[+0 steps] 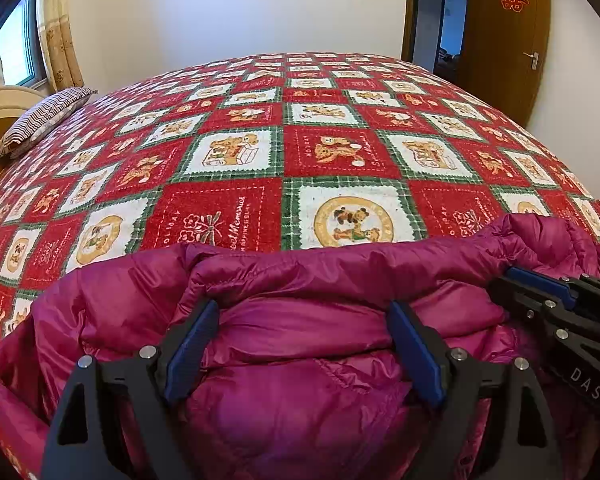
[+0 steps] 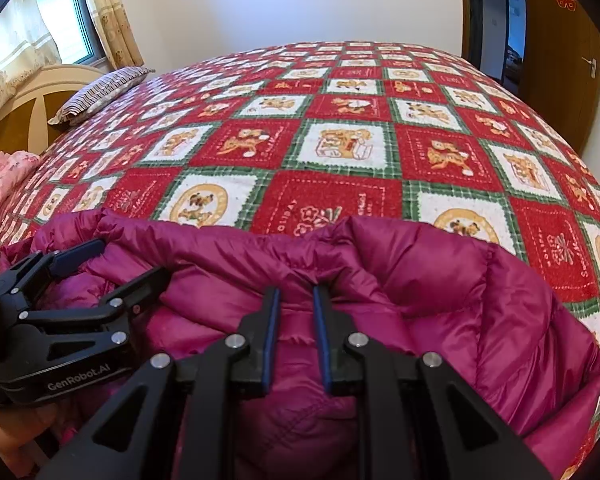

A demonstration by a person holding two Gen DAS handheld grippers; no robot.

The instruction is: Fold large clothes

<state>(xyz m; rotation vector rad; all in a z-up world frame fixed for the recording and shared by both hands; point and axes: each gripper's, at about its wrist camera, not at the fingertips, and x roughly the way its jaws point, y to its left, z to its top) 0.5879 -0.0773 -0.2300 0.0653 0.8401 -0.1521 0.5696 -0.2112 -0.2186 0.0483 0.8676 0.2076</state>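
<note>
Shiny magenta quilted down jacket (image 1: 300,352) lay bunched at the near edge of the red-and-white bear-print bedspread (image 1: 300,152). Left gripper (image 1: 304,344) spread wide over the jacket's folded edge; right gripper (image 2: 296,332) nearly closed, pinching a ridge of it. Fold just starting — next needs the left closed on fabric. Beyond the jacket — striped pillow (image 1: 40,120), wooden door (image 1: 504,40).

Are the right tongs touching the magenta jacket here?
Touching. In the right wrist view, the right tongs stand nearly closed, pinching a ridge of the magenta jacket between their blue pads.
</note>
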